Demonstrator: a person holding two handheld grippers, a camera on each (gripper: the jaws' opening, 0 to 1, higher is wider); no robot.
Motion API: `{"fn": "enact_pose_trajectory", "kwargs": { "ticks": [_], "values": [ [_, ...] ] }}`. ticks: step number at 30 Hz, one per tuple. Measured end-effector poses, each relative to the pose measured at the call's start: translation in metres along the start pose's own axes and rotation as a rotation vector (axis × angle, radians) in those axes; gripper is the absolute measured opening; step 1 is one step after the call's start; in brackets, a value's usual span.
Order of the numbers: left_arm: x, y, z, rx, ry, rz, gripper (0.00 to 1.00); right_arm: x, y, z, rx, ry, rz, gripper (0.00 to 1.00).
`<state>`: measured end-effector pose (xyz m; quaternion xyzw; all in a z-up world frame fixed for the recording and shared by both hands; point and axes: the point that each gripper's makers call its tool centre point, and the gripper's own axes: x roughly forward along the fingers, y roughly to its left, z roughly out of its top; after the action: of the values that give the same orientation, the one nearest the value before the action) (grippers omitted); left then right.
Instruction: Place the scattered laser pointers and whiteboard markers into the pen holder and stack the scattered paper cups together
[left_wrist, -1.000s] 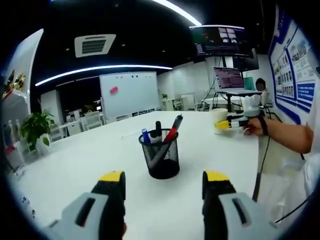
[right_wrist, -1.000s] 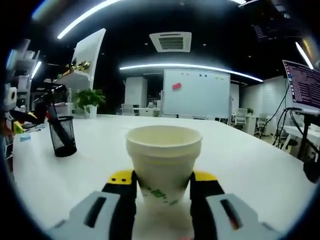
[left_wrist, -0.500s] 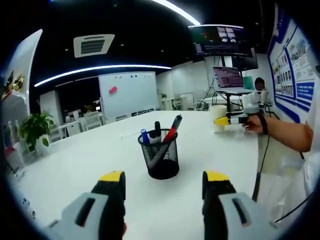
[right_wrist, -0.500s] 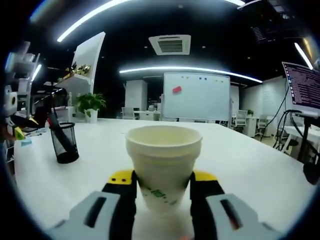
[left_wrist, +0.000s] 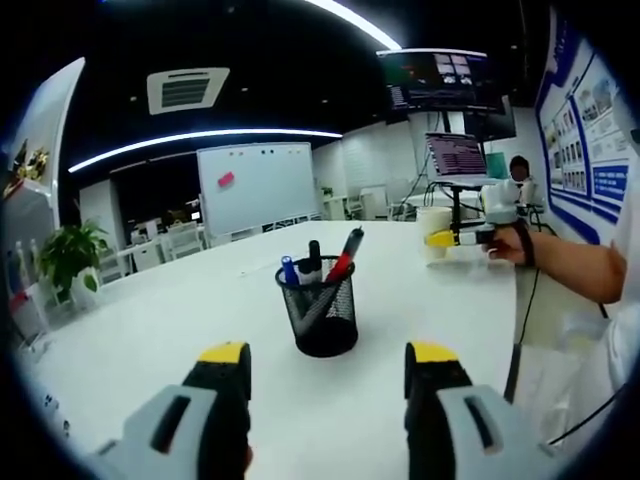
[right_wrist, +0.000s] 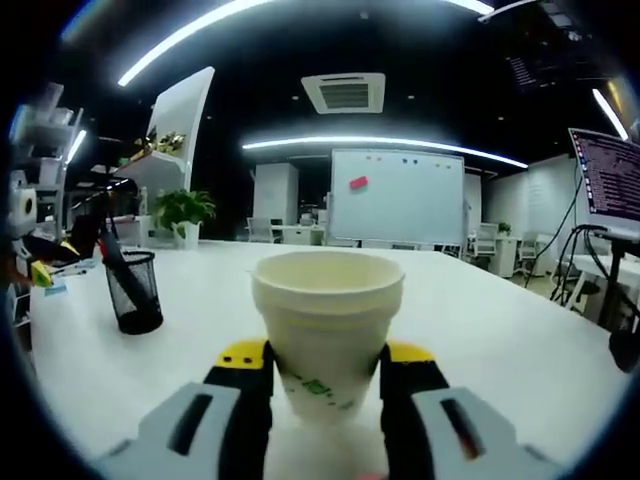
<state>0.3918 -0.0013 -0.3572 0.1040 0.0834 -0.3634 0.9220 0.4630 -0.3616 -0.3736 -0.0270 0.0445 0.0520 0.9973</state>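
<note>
Right hand-held gripper (right_wrist: 325, 385) clamped on white paper cup (right_wrist: 327, 325) — upright, mouth up, jaws on lower body, likely carried level for nesting onto another cup. Same gripper seen in left gripper view out near far right table edge, cup (left_wrist: 434, 233) in its jaws. Whether it rests on the table or is lifted — cannot tell.

Left hand-held gripper (left_wrist: 325, 385) open wide, holding nothing, hovering low over near part of white table (left_wrist: 180, 320), pointed at black mesh pen holder (left_wrist: 320, 318). Holder mid-table, upright, markers (left_wrist: 312, 262) standing inside — blue, black and red caps out the top; pen part of task looks done. Holder also at left in right gripper view (right_wrist: 133, 291).

Table glossy white, large. Room: dim open office, whiteboard (left_wrist: 258, 187) at back, potted plant (left_wrist: 70, 255), ceiling light strips, monitors on stand at right.
</note>
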Motion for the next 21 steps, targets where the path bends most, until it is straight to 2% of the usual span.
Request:
{"fn": "enact_pose_trajectory", "kwargs": {
  "ticks": [13,21],
  "values": [
    [-0.001,0.002,-0.001,-0.002,0.000,0.003,0.63,-0.002,0.011,0.008,-0.008,-0.007,0.014,0.42],
    [-0.001,0.000,-0.004,-0.001,-0.003,-0.002,0.62,-0.001,0.011,0.005,-0.007,-0.001,0.013,0.42]
  ]
}}
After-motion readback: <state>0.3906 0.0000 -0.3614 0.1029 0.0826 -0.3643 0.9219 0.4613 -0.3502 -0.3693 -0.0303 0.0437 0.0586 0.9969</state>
